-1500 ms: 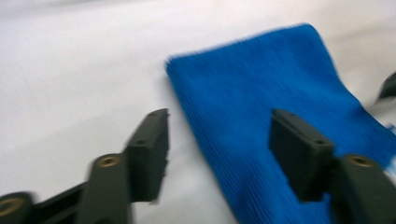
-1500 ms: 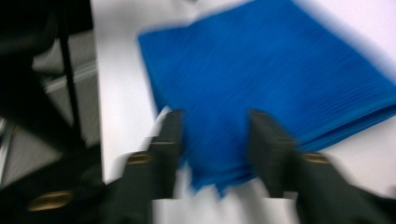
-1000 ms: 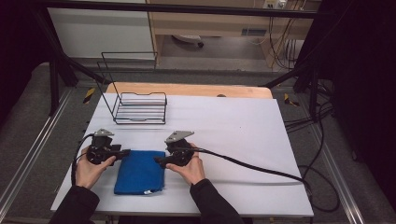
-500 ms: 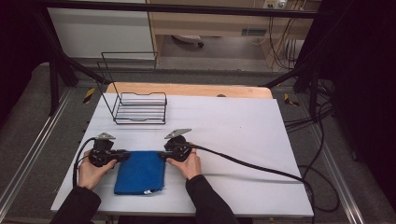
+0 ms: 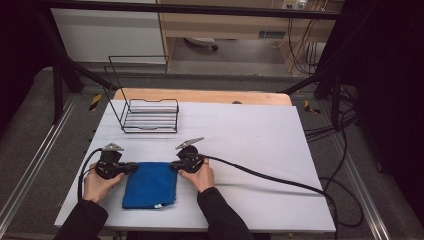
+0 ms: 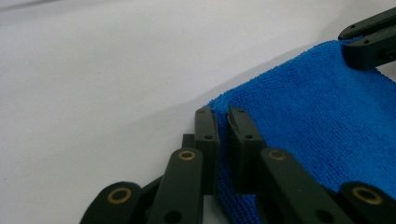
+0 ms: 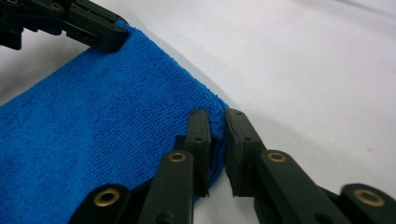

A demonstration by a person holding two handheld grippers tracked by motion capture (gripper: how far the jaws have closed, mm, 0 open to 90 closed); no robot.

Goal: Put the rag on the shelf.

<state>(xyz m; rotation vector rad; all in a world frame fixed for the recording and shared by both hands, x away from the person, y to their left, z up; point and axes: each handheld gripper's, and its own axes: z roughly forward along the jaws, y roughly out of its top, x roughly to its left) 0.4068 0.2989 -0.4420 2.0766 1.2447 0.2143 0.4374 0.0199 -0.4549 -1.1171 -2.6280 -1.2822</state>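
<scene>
Because each far corner of the blue cloth (image 5: 150,184) is pinched between nearly closed jaws, the left gripper (image 6: 223,140) and right gripper (image 7: 217,140) hold its far edge taut between them. Folded flat, the cloth lies at the near edge of the white table (image 5: 250,135), well apart from the wire rack (image 5: 149,116), probably ready for lifting or folding.

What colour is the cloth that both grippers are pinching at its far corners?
The cloth is bright blue with a fuzzy pile, clearest in the left gripper view.
</scene>
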